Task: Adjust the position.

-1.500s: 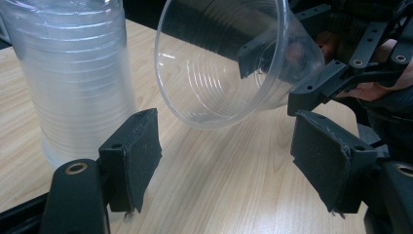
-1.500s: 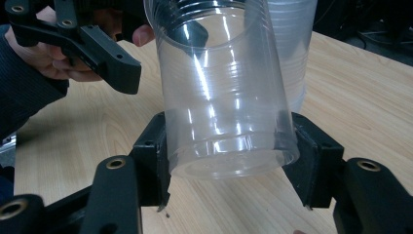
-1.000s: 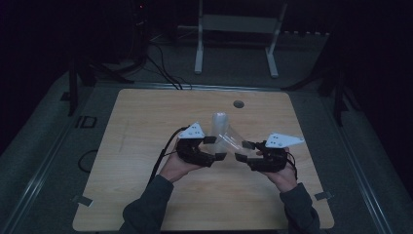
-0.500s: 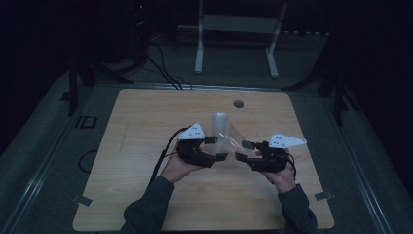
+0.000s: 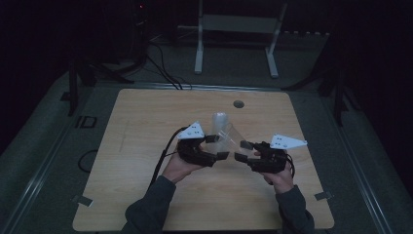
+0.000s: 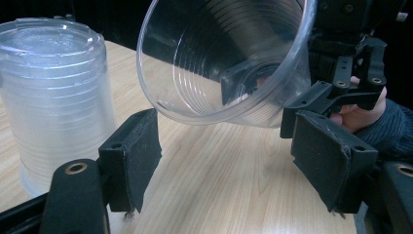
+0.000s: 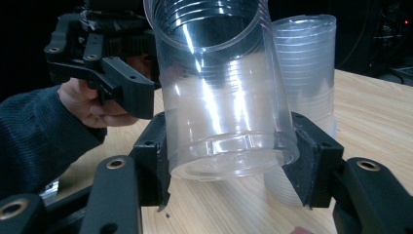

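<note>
A single clear plastic cup (image 5: 233, 138) hangs tilted above the wooden table (image 5: 146, 122), its mouth turned toward my left gripper (image 5: 216, 147). My right gripper (image 7: 229, 165) is shut on this cup (image 7: 224, 97) near its base, one pad on each side. In the left gripper view the cup's open rim (image 6: 229, 58) hovers just above and ahead of my left gripper (image 6: 226, 161), whose jaws stand open and touch nothing. A stack of upturned clear cups (image 5: 220, 119) stands on the table right behind both grippers, seen also as the stack (image 6: 53, 92) beside the left jaw.
A small round hole (image 5: 238, 104) lies near the table's far edge. Beyond the table a metal stand (image 5: 234, 29) and black cables (image 5: 160, 58) sit on the dark floor. The person's forearms enter from the near edge.
</note>
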`<action>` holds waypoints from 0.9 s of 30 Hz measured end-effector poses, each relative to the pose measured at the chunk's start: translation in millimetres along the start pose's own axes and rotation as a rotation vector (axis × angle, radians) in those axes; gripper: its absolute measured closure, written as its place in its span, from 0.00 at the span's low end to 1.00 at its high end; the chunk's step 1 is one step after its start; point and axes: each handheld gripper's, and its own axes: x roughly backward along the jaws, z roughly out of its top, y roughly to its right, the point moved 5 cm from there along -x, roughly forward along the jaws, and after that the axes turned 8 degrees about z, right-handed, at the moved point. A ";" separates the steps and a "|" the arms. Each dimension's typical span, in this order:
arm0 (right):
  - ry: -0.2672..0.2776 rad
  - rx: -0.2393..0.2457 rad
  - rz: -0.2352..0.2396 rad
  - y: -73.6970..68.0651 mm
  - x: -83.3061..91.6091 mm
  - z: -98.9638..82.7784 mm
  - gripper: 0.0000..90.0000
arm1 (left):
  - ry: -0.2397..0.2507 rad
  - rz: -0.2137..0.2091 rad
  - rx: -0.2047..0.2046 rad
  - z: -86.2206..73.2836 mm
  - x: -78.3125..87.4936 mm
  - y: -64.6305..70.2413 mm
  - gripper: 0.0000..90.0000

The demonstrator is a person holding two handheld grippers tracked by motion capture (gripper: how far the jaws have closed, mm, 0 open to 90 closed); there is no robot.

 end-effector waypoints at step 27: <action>0.105 -0.010 0.068 -3.0 1.6 3.4 0.47 | 0.075 -0.060 0.011 8.9 1.9 7.0 0.29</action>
